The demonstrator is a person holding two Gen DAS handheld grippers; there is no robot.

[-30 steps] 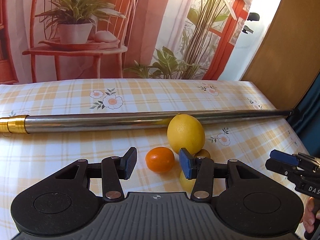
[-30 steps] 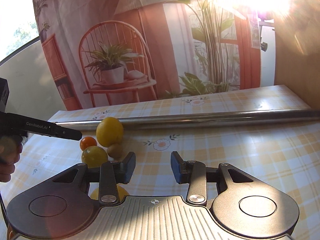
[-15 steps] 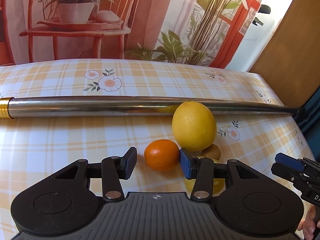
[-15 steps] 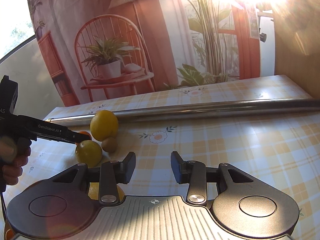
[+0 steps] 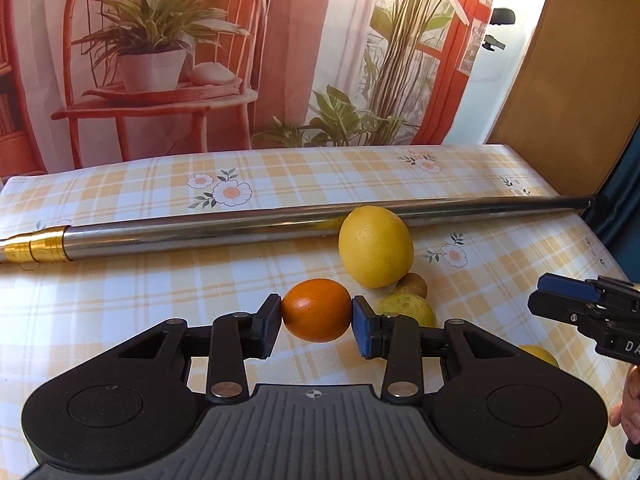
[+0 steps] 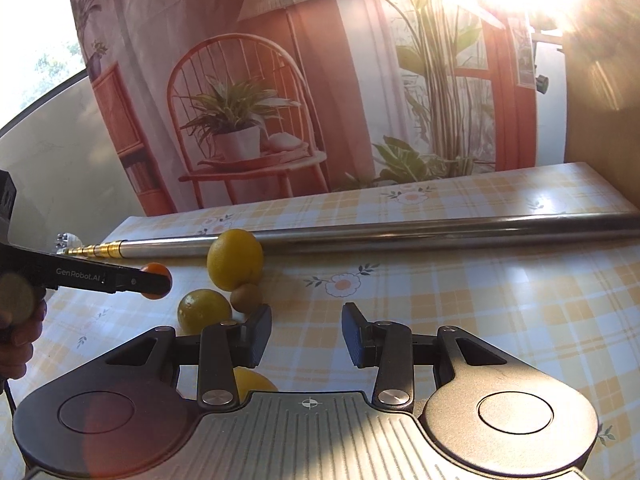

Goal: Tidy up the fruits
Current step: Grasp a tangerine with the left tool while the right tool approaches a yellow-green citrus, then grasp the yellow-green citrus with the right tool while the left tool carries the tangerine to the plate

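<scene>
My left gripper (image 5: 316,324) is shut on a small orange fruit (image 5: 317,309), both pads pressing its sides; the right wrist view shows the same orange fruit (image 6: 157,280) at the tip of the left gripper (image 6: 144,280). Behind it a large yellow lemon (image 5: 375,246) rests against a metal pole (image 5: 240,228). A small brown fruit (image 5: 414,285) and a yellow-green fruit (image 5: 406,307) lie beside the lemon. My right gripper (image 6: 306,338) is open with nothing between its fingers, over bare cloth right of the fruit cluster.
A yellow checked tablecloth (image 5: 120,280) with flower prints covers the table. Another yellow fruit (image 6: 252,382) lies partly hidden under the right gripper. A printed backdrop (image 5: 200,60) stands behind the table. A person's hand (image 6: 18,324) holds the left gripper.
My left gripper moved forward around the orange fruit and shut on it. The right gripper stayed open and shifted only slightly.
</scene>
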